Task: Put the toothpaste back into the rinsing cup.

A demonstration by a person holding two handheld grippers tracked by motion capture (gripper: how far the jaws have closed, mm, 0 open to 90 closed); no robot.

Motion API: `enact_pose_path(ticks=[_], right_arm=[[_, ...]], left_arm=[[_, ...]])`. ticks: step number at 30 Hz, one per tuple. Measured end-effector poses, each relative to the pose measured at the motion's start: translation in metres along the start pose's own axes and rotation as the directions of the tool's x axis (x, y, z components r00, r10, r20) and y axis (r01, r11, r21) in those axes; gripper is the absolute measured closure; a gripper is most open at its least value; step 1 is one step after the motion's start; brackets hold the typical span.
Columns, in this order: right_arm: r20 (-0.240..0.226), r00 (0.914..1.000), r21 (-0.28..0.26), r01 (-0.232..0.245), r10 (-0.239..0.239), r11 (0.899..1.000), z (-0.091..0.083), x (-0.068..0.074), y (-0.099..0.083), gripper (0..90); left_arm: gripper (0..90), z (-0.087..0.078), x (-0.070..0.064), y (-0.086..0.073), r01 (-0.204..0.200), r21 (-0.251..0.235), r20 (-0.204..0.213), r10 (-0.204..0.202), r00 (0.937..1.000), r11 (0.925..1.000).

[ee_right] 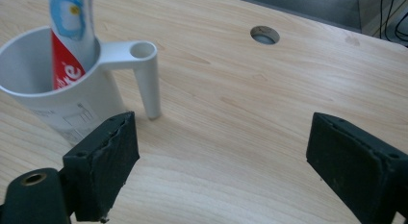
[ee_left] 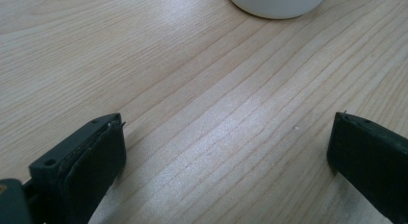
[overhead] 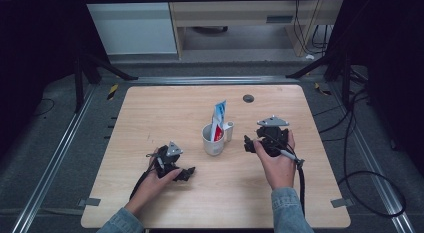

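Both grippers stand wide open and empty over the table [overhead: 150,108]: the left gripper [overhead: 188,174] low near the front, the right gripper [overhead: 248,144] just right of the cup [overhead: 213,141]. That white cup stands upright mid-table with a toothpaste tube [overhead: 218,120] upright inside, its handle [ee_right: 144,75] toward the right gripper's near jaw.

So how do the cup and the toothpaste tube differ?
The cup is plain white, wide and squat; the tube is blue, white and red, flat and narrow. The cup stands upright on the table; the tube leans inside it, its top poking above the rim. Neither gripper touches either one.
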State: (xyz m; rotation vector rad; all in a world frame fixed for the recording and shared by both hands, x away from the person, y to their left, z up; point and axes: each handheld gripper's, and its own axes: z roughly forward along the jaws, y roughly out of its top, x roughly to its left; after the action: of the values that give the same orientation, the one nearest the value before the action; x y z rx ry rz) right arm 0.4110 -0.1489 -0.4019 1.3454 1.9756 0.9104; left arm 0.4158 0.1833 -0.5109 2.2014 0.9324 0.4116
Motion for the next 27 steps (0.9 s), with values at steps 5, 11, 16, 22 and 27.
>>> enact_pose_path(ticks=[5, 11, 16, 22, 27], right_arm=[[0.019, 0.9998, 0.022, 0.011, -0.011, 1.000, -0.001, -0.011, -0.010, 14.9], [0.024, 0.9997, 0.050, -0.004, 0.003, 0.999, -0.001, -0.023, -0.022, 18.9], [0.031, 0.9993, 0.068, -0.023, 0.021, 0.997, 0.002, -0.031, -0.032, 20.8], [0.015, 0.9989, 0.080, -0.046, 0.045, 0.996, 0.008, -0.036, -0.045, 23.7], [-0.006, 0.9975, 0.100, -0.070, 0.071, 0.992, 0.019, -0.038, -0.057, 23.9]], left_arm=[[0.0, 0.000, 0.000, 0.000, 0.000, 0.000, 0.000, 0.000, 1.0000, 1.0000], [0.0, 0.000, 0.000, 0.000, 0.000, 0.001, -0.001, 0.000, 1.0000, 1.0000], [0.0, 0.000, 0.000, 0.000, 0.000, 0.001, -0.001, 0.000, 1.0000, 1.0000], [0.0, 0.000, 0.000, 0.000, 0.000, 0.000, 0.000, 0.000, 1.0000, 1.0000], [0.0, 0.000, 0.000, 0.000, 0.000, 0.001, -0.001, 0.000, 1.0000, 1.0000]])
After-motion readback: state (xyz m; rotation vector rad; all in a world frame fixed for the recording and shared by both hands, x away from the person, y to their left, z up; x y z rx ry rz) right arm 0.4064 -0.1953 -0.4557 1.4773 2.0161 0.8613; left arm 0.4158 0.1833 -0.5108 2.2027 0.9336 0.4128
